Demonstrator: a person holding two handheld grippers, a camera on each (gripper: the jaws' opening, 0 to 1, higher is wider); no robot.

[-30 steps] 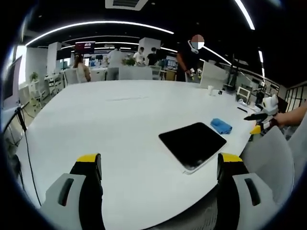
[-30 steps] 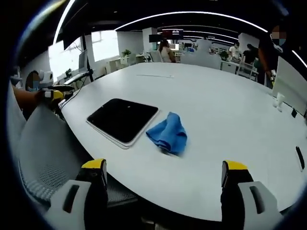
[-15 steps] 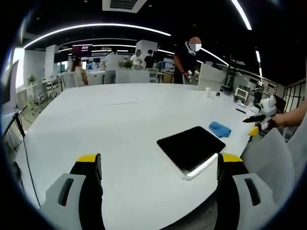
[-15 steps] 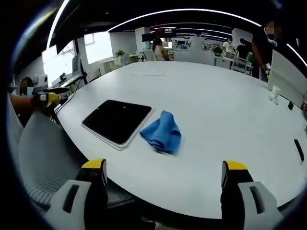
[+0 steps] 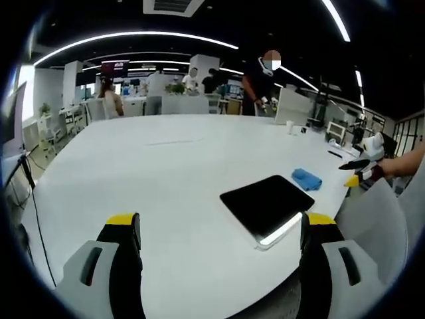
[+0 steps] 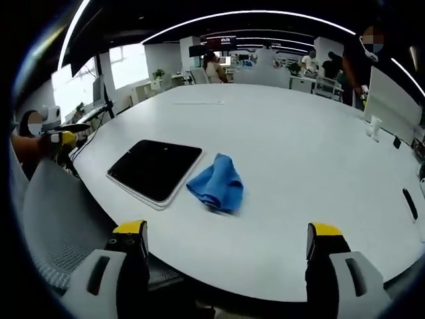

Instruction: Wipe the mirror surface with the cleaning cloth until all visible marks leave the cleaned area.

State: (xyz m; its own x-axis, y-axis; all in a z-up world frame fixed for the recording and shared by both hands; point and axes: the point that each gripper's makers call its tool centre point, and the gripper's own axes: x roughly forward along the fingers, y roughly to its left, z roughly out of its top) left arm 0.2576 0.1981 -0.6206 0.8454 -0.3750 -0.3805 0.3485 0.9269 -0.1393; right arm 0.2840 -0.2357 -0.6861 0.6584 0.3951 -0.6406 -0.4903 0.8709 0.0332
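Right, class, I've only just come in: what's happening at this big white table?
A person holds two grippers, both open and empty, back from the table edge. The left gripper faces the dark mirror; the right gripper faces the crumpled blue cloth lying beside the mirror on the white table. Nothing is grasped, so wiping hasn't begun.

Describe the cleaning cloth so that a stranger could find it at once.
Look at the large white table, near its edge by the grey mesh chair. Beside the flat dark rectangular mirror lies a crumpled blue cloth, the only soft, coloured thing there.
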